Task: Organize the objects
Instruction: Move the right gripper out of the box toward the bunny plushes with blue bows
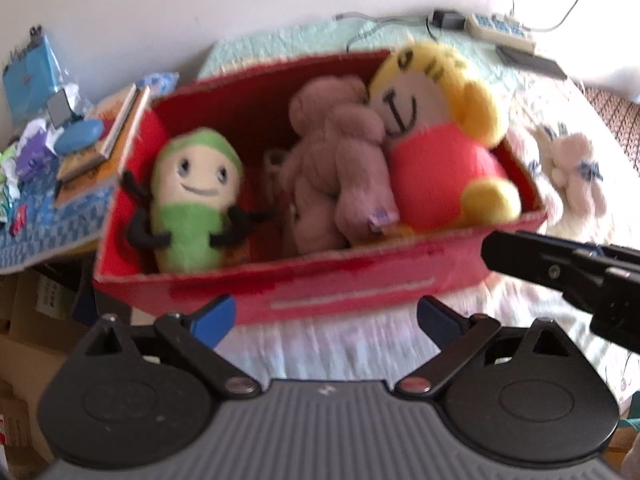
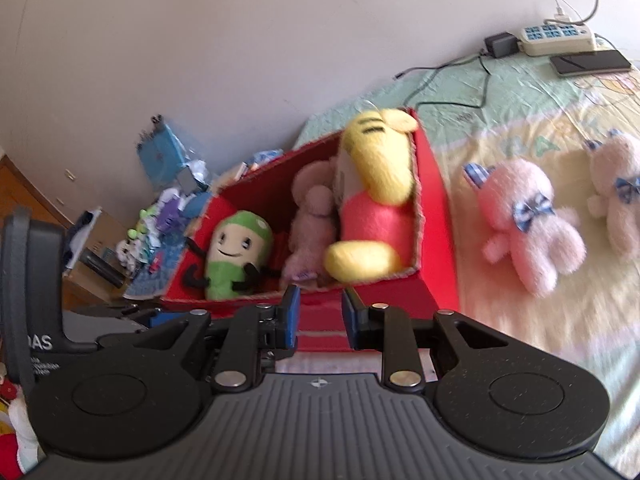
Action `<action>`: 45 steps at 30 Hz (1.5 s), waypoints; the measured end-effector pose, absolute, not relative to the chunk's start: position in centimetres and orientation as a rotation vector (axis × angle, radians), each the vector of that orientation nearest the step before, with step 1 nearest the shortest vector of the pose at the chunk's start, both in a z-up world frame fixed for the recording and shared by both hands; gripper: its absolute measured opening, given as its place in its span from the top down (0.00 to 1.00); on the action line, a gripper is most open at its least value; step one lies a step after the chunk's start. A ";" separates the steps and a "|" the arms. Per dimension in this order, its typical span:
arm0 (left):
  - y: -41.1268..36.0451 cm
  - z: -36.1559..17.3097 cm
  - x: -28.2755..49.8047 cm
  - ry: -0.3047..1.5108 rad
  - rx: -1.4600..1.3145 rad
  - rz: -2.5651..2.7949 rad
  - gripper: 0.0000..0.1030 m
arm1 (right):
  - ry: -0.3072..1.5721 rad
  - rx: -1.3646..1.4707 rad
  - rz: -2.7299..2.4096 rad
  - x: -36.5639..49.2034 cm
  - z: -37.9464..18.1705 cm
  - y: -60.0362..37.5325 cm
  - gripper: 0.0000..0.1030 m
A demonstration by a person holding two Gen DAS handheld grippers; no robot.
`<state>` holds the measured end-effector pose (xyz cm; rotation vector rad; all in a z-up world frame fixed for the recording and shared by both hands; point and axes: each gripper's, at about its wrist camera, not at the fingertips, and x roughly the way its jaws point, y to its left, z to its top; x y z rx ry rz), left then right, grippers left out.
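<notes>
A red cardboard box [image 1: 320,280] [image 2: 436,220] lies on the bed with three plush toys in it. On the left is a green smiling one [image 1: 192,200] [image 2: 232,256], in the middle a brown bear [image 1: 332,160] [image 2: 312,216], and on the right a yellow-and-red one [image 1: 440,128] [image 2: 376,200]. Two pale pink bears [image 2: 528,224] [image 2: 616,196] lie on the bedspread right of the box. My left gripper [image 1: 326,316] hangs wide open and empty before the box's near wall. My right gripper [image 2: 320,316] [image 1: 492,248] is at the box's front right corner, jaws a narrow gap apart, nothing pressed between them.
A power strip [image 2: 556,38], a charger and a dark phone [image 2: 588,62] lie at the bed's far end by the wall. Left of the box is a side table with stacked books [image 1: 108,132] and a clutter of small items [image 1: 48,140]. Cardboard boxes stand below it.
</notes>
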<state>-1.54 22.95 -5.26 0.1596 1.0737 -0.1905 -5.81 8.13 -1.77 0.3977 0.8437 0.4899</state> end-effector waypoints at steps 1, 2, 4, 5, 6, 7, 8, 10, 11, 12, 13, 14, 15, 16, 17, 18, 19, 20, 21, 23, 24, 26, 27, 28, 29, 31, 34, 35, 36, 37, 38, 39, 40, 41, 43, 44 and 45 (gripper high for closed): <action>22.8 -5.7 -1.6 1.085 0.162 -0.189 0.05 | 0.855 0.396 0.480 -5.8 -2.0 8.1 0.75; 22.6 -6.0 -1.6 1.094 0.165 -0.187 0.05 | 0.865 0.394 0.472 -5.9 -2.1 8.0 0.75; 22.3 -6.6 -1.6 1.106 0.175 -0.180 0.05 | 0.883 0.387 0.453 -5.9 -2.5 7.9 0.75; 22.2 -6.8 -1.6 1.110 0.179 -0.178 0.05 | 0.892 0.383 0.445 -6.0 -2.7 8.0 0.75; 22.1 -7.0 -1.7 1.114 0.181 -0.176 0.05 | 0.899 0.380 0.439 -6.0 -2.9 7.9 0.75; 22.1 -7.2 -1.7 1.119 0.182 -0.174 0.05 | 0.906 0.380 0.434 -6.1 -3.0 7.9 0.75; 22.1 -7.4 -1.7 1.124 0.180 -0.173 0.05 | 0.912 0.382 0.429 -6.2 -3.2 7.8 0.75; 22.1 -7.7 -1.6 1.134 0.176 -0.174 0.05 | 0.924 0.383 0.417 -6.2 -3.6 7.7 0.75; 22.1 -7.8 -1.6 1.137 0.177 -0.173 0.05 | 0.930 0.382 0.411 -6.2 -3.7 7.6 0.75; 22.1 -7.9 -1.6 1.139 0.179 -0.173 0.05 | 0.936 0.380 0.405 -6.2 -3.9 7.6 0.75; 22.1 -8.0 -1.6 1.140 0.181 -0.172 0.05 | 0.943 0.377 0.399 -6.2 -4.0 7.6 0.75; 22.0 -8.2 -1.6 1.142 0.185 -0.172 0.05 | 0.950 0.376 0.394 -6.2 -4.2 7.6 0.75; 21.9 -8.3 -1.7 1.144 0.189 -0.172 0.05 | 0.956 0.375 0.391 -6.1 -4.3 7.6 0.75; 21.8 -8.4 -1.6 1.147 0.193 -0.172 0.05 | 0.963 0.374 0.389 -6.1 -4.4 7.7 0.75; 21.8 -8.5 -1.7 1.149 0.197 -0.173 0.05 | 0.968 0.372 0.387 -6.1 -4.5 7.7 0.75; 21.7 -8.7 -1.7 1.152 0.199 -0.175 0.05 | 0.974 0.369 0.384 -6.0 -4.6 7.8 0.75; 21.7 -8.8 -1.7 1.155 0.201 -0.178 0.05 | 0.978 0.367 0.381 -6.0 -4.7 7.8 0.74; 21.7 -8.9 -1.7 1.157 0.203 -0.180 0.05 | 0.980 0.368 0.381 -6.0 -4.8 7.8 0.74; 21.7 -9.0 -1.7 1.157 0.205 -0.180 0.05 | 0.983 0.366 0.379 -6.0 -4.8 7.8 0.74; 21.9 -9.3 -1.4 1.160 0.205 -0.180 0.05 | 0.985 0.358 0.374 -6.0 -4.9 7.9 0.75; 22.0 -9.4 -1.4 1.162 0.205 -0.180 0.05 | 0.987 0.354 0.371 -6.0 -5.0 7.9 0.75; 22.0 -9.7 -1.4 1.166 0.206 -0.182 0.05 | 0.994 0.350 0.367 -5.9 -5.1 8.0 0.75; 22.0 -9.9 -1.3 1.169 0.209 -0.182 0.05 | 0.998 0.348 0.365 -5.9 -5.2 8.0 0.75; 21.9 -10.0 -1.3 1.171 0.211 -0.182 0.05 | 1.003 0.347 0.363 -5.8 -5.3 8.0 0.75; 21.9 -10.1 -1.3 1.173 0.213 -0.184 0.05 | 1.007 0.345 0.359 -5.8 -5.3 8.0 0.75; 22.0 -10.3 -1.2 1.177 0.216 -0.185 0.05 | 1.014 0.335 0.347 -5.7 -5.5 8.0 0.75; 22.0 -10.5 -1.0 1.185 0.213 -0.187 0.05 | 1.025 0.329 0.327 -5.6 -5.7 7.8 0.75; 22.0 -10.6 -0.9 1.187 0.212 -0.187 0.05 | 1.029 0.330 0.323 -5.6 -5.8 7.7 0.75; 22.0 -10.6 -0.8 1.189 0.210 -0.188 0.05 | 1.032 0.332 0.320 -5.6 -5.8 7.7 0.75; 22.1 -10.7 -0.8 1.191 0.210 -0.190 0.05 | 1.034 0.333 0.318 -5.6 -5.9 7.6 0.75; 22.0 -10.7 -0.7 1.192 0.211 -0.191 0.05 | 1.036 0.333 0.318 -5.6 -5.9 7.5 0.75; 22.0 -10.8 -0.7 1.194 0.211 -0.191 0.05 | 1.038 0.332 0.318 -5.6 -5.9 7.4 0.75; 22.0 -10.9 -0.7 1.196 0.212 -0.192 0.05 | 1.039 0.331 0.319 -5.6 -5.9 7.4 0.75; 21.9 -10.9 -0.7 1.197 0.211 -0.194 0.05 | 1.039 0.331 0.321 -5.6 -5.9 7.3 0.75; 21.8 -11.0 -0.8 1.199 0.210 -0.196 0.05 | 1.041 0.332 0.324 -5.6 -5.9 7.1 0.75; 21.8 -11.0 -1.0 1.199 0.209 -0.197 0.05 | 1.043 0.332 0.325 -5.6 -5.9 7.0 0.75; 21.6 -11.0 -1.2 1.199 0.209 -0.198 0.05 | 1.045 0.333 0.325 -5.5 -5.9 6.9 0.75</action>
